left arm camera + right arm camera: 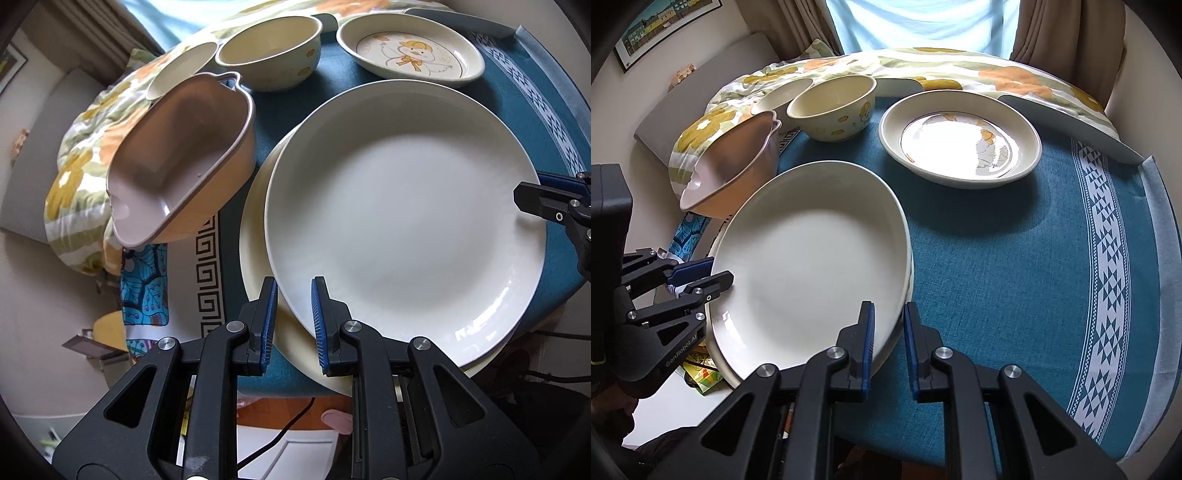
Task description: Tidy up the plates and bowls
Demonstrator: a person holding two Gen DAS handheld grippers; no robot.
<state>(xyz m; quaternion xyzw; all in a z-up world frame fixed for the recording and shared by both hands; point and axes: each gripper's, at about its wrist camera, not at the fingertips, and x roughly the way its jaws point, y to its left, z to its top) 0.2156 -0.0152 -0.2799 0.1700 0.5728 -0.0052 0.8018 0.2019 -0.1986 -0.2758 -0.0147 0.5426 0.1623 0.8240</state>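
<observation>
The white plate (402,218) sits between both tongs. The left gripper (294,314) clamps its near-left rim. The right gripper (889,332) clamps its near-right rim.

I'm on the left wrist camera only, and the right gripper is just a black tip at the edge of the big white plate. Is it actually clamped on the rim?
Observer: Yes. The right gripper is shut on the white plate, with the rim between its blue pads.
Operator: Is there free space to the right of the plate?
Observer: Yes, the teal tablecloth is bare out to its white patterned band.
Operator: How does my gripper look from there?
Observer: The left gripper pinches the opposite rim.
</observation>
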